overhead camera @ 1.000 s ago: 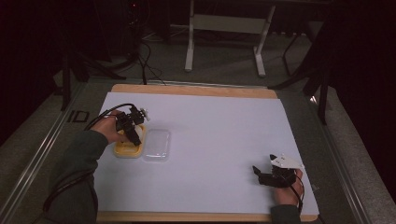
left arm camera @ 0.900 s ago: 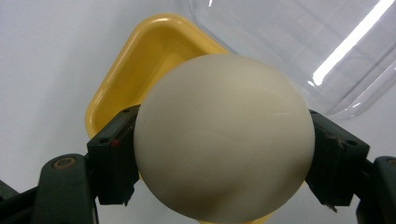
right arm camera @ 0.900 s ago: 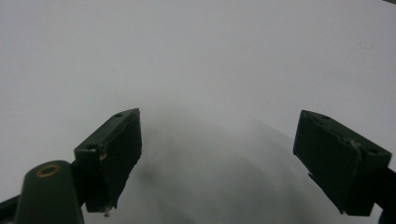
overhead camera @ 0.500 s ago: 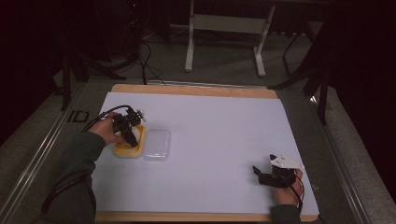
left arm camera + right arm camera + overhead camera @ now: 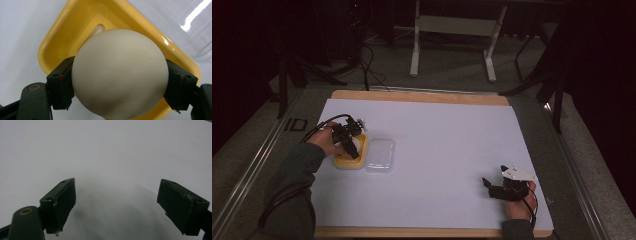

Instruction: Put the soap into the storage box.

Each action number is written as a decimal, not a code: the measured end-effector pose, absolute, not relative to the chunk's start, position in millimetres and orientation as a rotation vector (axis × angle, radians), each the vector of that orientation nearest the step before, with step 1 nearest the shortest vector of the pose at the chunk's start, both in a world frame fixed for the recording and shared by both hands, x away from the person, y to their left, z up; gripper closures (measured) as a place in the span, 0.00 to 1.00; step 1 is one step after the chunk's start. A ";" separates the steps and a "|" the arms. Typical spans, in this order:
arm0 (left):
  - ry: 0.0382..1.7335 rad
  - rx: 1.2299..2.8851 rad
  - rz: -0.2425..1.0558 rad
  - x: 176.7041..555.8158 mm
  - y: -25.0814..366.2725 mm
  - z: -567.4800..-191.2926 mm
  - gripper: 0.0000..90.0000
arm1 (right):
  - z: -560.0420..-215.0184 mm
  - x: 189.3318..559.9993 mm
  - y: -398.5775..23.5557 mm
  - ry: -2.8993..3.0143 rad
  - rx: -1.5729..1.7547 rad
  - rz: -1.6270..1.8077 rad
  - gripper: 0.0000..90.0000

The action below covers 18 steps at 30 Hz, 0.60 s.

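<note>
Gripping the smooth white egg (image 5: 119, 75) at nine and three o'clock over the yellow tray (image 5: 53, 40), the left gripper (image 5: 119, 82) needs a gentle squeeze on that slippery, likely fragile shell, while the right gripper (image 5: 125, 205) rests with jaws apart.

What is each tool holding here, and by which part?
The left tool grips a white egg across its widest middle, above the yellow tray. The right tool is open and holds nothing.

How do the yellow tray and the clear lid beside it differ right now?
The yellow tray is opaque; the clear lid is see-through and glossy. The tray sits under the left claw, which grips a white egg above it; nothing hangs over the lid. Both are rounded rectangles of similar size, side by side on the white table.
</note>
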<state>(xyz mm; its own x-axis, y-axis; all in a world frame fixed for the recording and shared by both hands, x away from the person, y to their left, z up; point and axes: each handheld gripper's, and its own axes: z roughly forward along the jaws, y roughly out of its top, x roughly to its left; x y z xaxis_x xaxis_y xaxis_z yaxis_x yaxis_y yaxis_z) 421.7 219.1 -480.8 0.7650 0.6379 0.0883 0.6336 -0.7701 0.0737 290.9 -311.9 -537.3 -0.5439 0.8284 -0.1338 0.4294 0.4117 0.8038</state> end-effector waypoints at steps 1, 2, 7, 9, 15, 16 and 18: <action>1.055 2.913 0.166 421.8 219.3 -481.7 0.26 | -537.4 290.9 -311.8 2.147 1.065 1.002 0.17; 1.061 2.909 0.168 421.8 219.3 -482.9 0.26 | -537.4 290.9 -311.8 2.147 1.065 1.002 0.17; 1.071 2.887 0.166 423.5 221.0 -487.1 0.26 | -537.4 290.9 -311.4 2.150 1.063 0.997 0.17; 1.071 2.887 0.169 423.9 220.9 -488.6 0.26 | -537.4 290.7 -311.4 2.149 1.062 0.996 0.17; 1.066 2.888 0.164 424.6 219.3 -492.4 0.26 | -537.4 290.7 -311.2 2.149 1.061 0.997 0.17; 1.061 2.892 0.167 425.0 219.4 -492.1 0.26 | -537.4 290.7 -311.3 2.149 1.060 0.996 0.17; 1.059 2.895 0.168 425.4 219.7 -492.2 0.26 | -537.4 290.7 -311.4 2.149 1.060 0.996 0.17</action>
